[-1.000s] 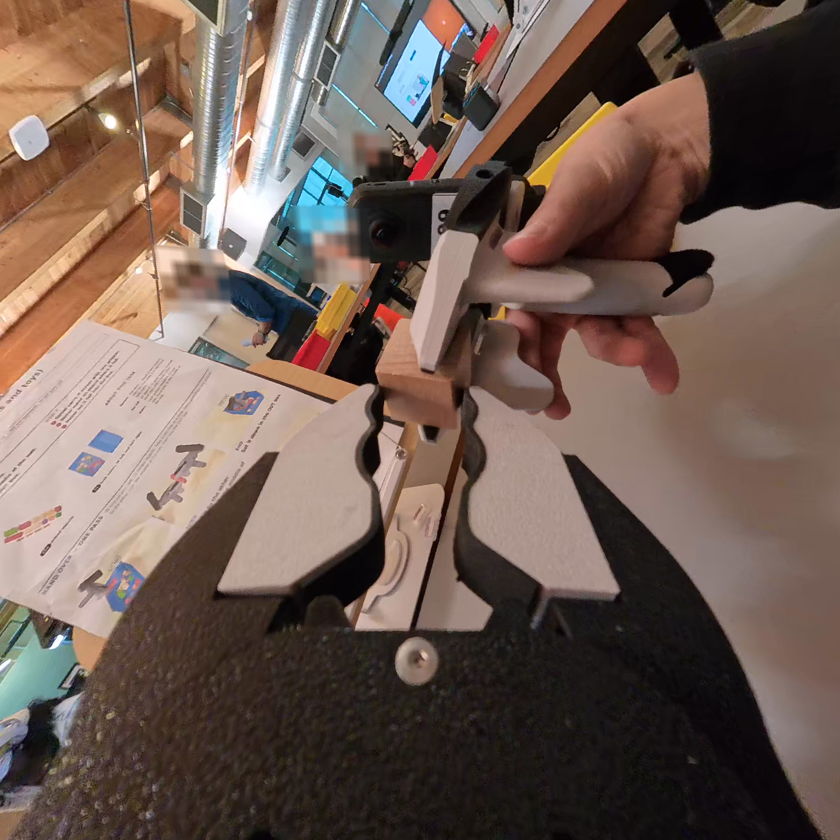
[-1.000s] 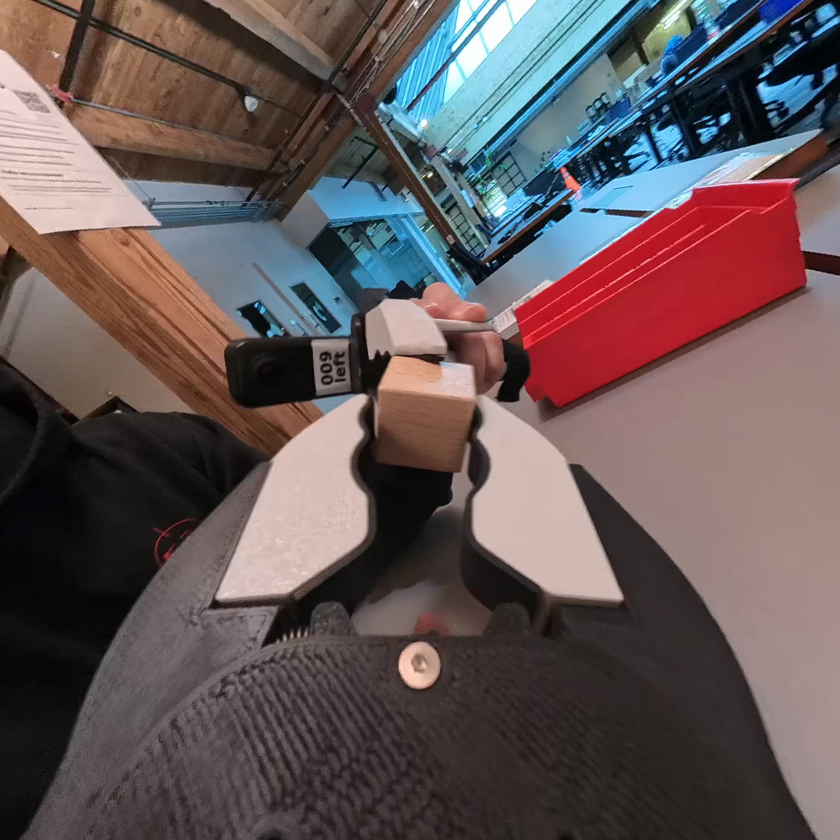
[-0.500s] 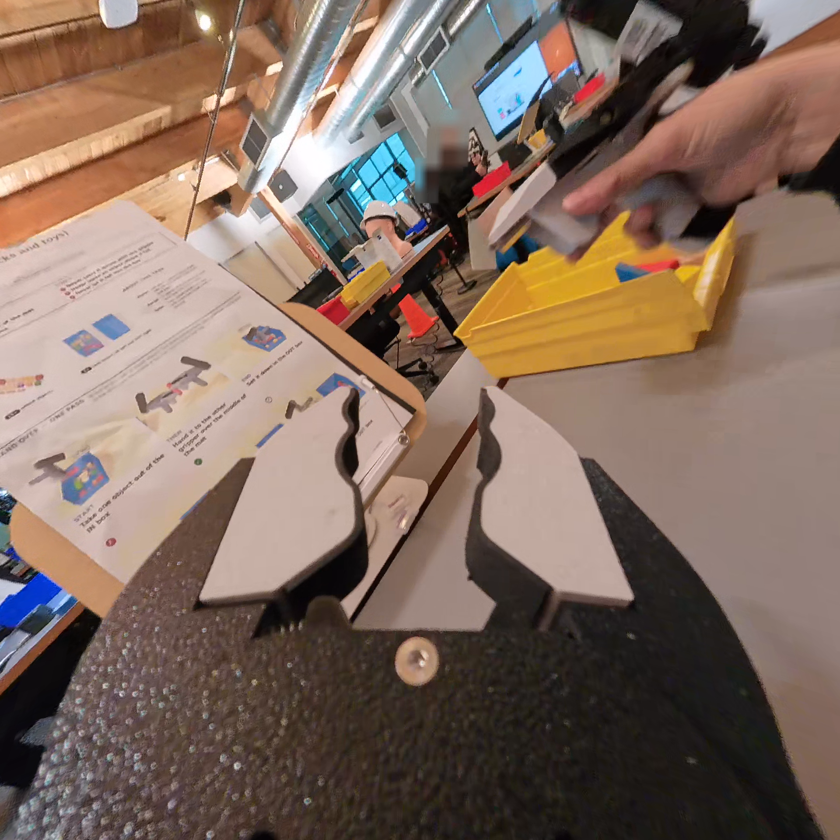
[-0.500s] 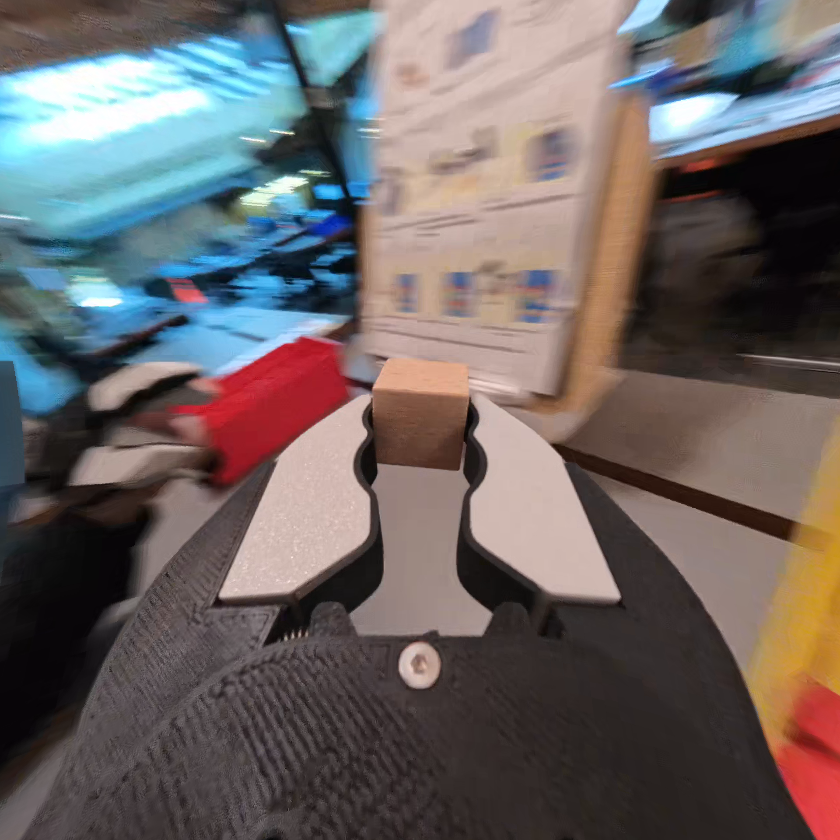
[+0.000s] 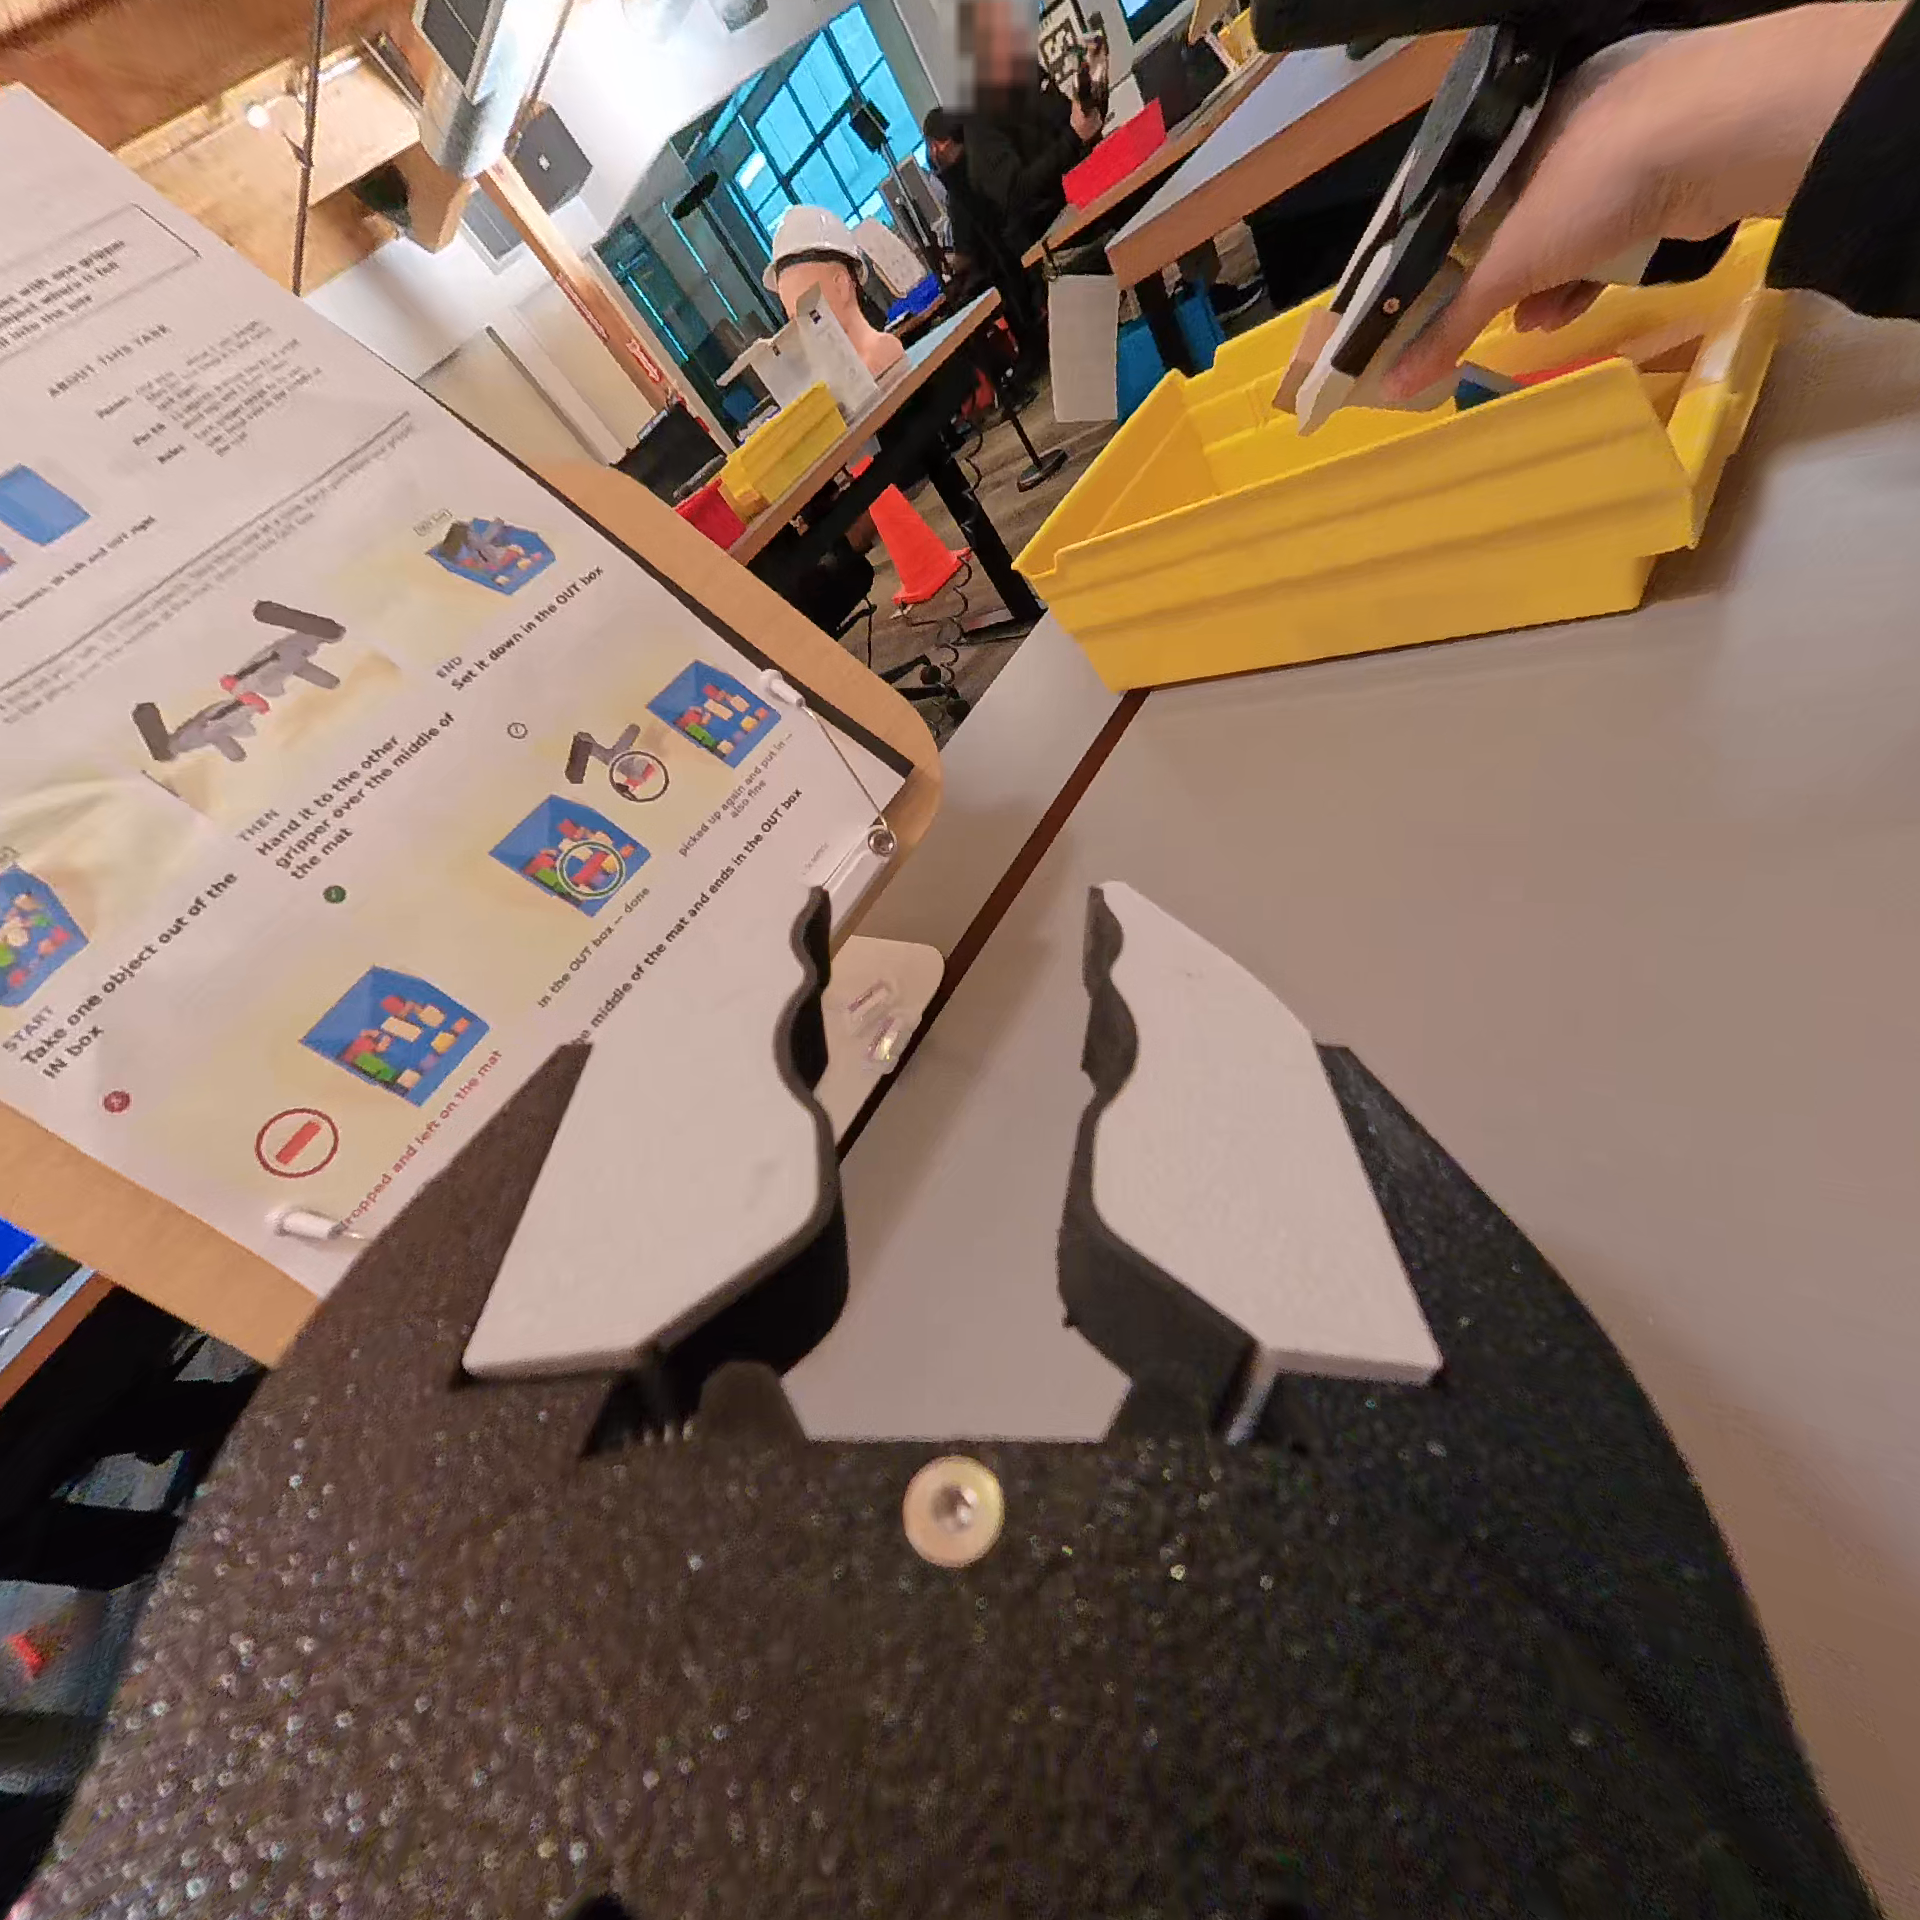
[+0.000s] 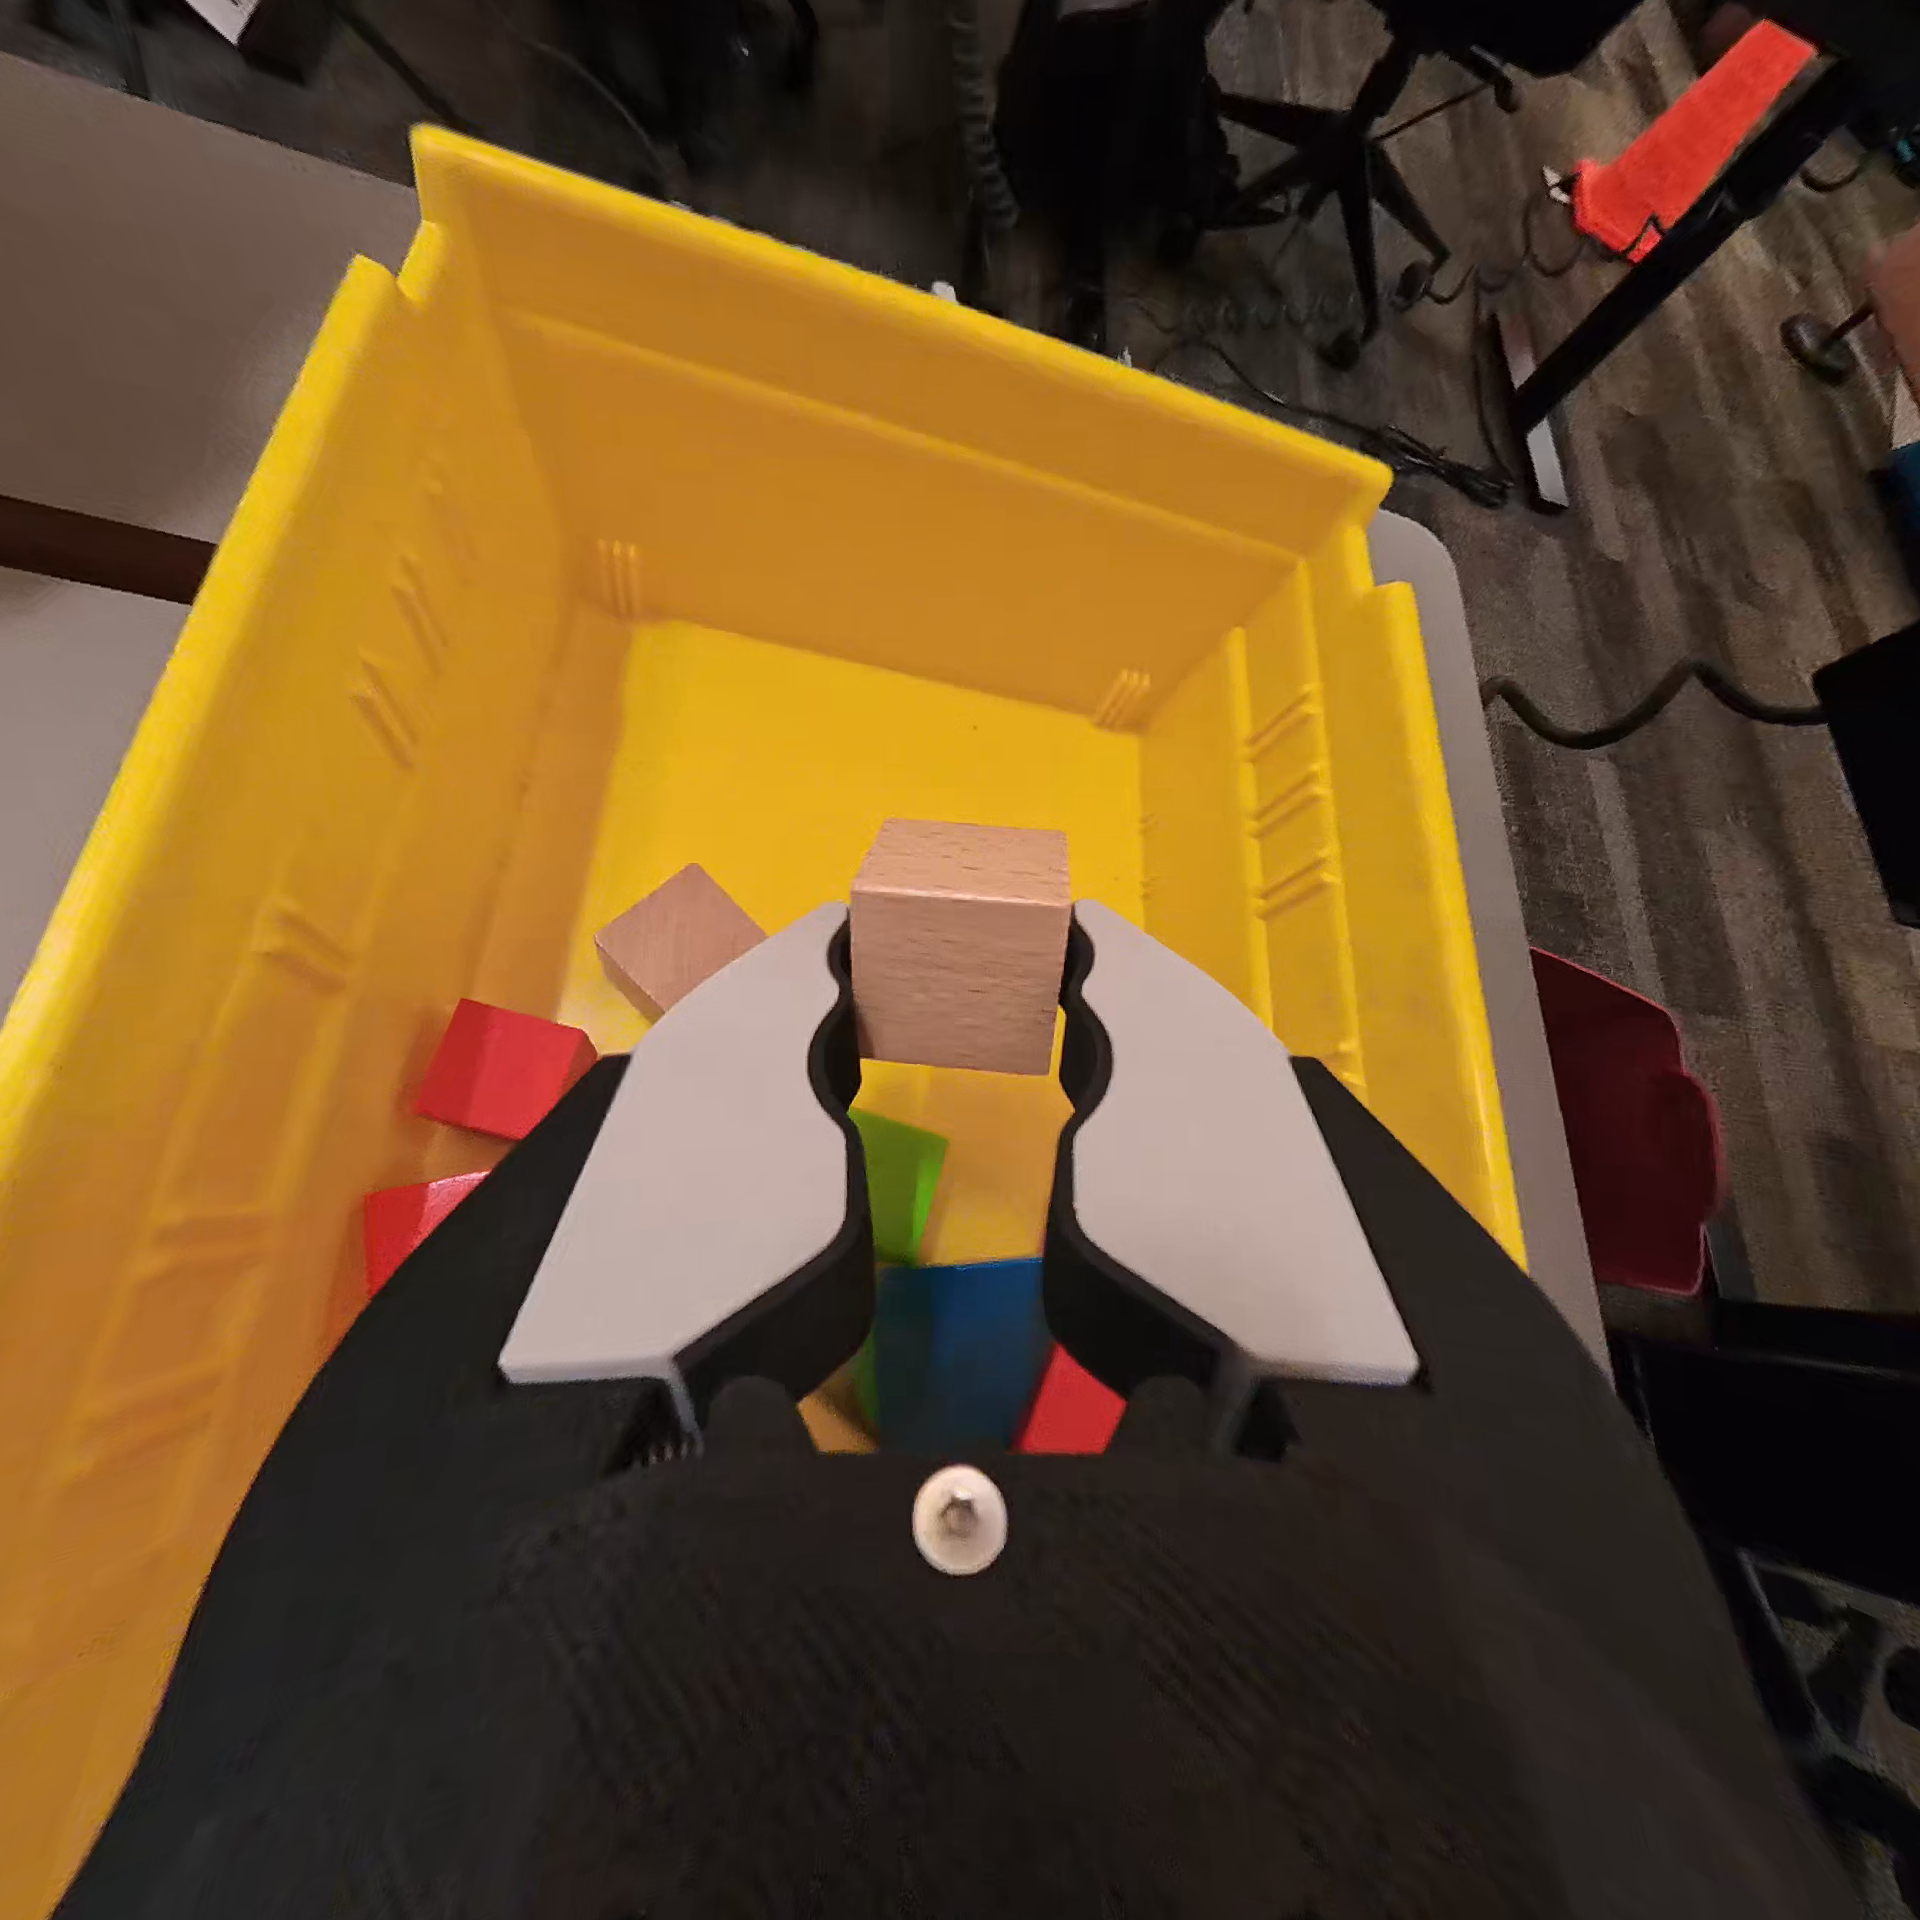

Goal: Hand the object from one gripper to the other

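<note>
My right gripper (image 6: 958, 966) is shut on a plain wooden cube (image 6: 958, 945); both pads press its sides, and it hangs over the inside of the yellow bin (image 6: 312, 727). In the left wrist view the right gripper (image 5: 1325, 390) shows far off at the upper right, tips down in the yellow bin (image 5: 1351, 540), with a sliver of the wooden cube (image 5: 1301, 374) at its tips. My left gripper (image 5: 956, 925) is open with nothing between its fingers, above the grey table (image 5: 1507, 935).
In the bin lie another wooden block (image 6: 675, 935), red blocks (image 6: 499, 1060), a green block (image 6: 899, 1174) and a blue block (image 6: 961, 1340). A tilted board with an instruction sheet (image 5: 312, 727) stands left of my left gripper. Beyond the table edge are floor, chairs and other tables.
The left gripper let go of the cube and drew back over the table. The right gripper kept the cube, swung away and now points down into the yellow bin.
</note>
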### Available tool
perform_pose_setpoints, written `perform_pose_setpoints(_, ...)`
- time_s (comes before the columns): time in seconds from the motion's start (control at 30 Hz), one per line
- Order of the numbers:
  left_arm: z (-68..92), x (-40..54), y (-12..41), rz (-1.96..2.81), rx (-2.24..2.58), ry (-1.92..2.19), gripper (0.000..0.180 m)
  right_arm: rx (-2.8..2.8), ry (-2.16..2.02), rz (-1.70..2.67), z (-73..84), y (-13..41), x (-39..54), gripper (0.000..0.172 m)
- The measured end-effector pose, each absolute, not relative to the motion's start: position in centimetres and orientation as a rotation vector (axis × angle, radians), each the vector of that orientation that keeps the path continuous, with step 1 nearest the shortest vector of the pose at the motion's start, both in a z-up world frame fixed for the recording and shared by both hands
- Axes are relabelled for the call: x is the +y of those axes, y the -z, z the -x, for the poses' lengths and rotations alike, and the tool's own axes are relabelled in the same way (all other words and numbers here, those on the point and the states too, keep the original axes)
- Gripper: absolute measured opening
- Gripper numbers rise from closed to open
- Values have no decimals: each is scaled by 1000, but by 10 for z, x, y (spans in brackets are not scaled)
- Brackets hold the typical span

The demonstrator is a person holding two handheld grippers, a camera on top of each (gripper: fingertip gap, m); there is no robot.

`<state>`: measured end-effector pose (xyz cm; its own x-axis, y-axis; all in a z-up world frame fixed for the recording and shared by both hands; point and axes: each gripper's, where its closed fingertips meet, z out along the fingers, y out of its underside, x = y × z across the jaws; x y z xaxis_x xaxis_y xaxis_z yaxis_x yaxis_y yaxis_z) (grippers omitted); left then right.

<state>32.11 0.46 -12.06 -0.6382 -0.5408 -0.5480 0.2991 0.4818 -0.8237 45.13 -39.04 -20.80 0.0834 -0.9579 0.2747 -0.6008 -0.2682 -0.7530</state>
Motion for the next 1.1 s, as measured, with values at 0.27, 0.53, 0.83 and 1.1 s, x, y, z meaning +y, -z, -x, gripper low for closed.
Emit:
perform_pose_setpoints(0.27, -324, 8, 122, 238, 1896, 1274, 46, 1577, 1101, 1968, -455, 225, -393, 36)
perform_pose_setpoints(0.53, -327, 29, 105, 373, 1840, 1365, 47, 1568, 1152, 1905, -453, 212, -392, 71)
perform_pose_setpoints(0.83, -331, 116, 76, 612, 1773, 1204, 46, 1383, 1074, 1723, -448, 161, -355, 78)
perform_pose_setpoints(1.1, -341, 327, 156, 595, 2455, 304, 65, 1178, 1006, 1643, -435, 117, -312, 75)
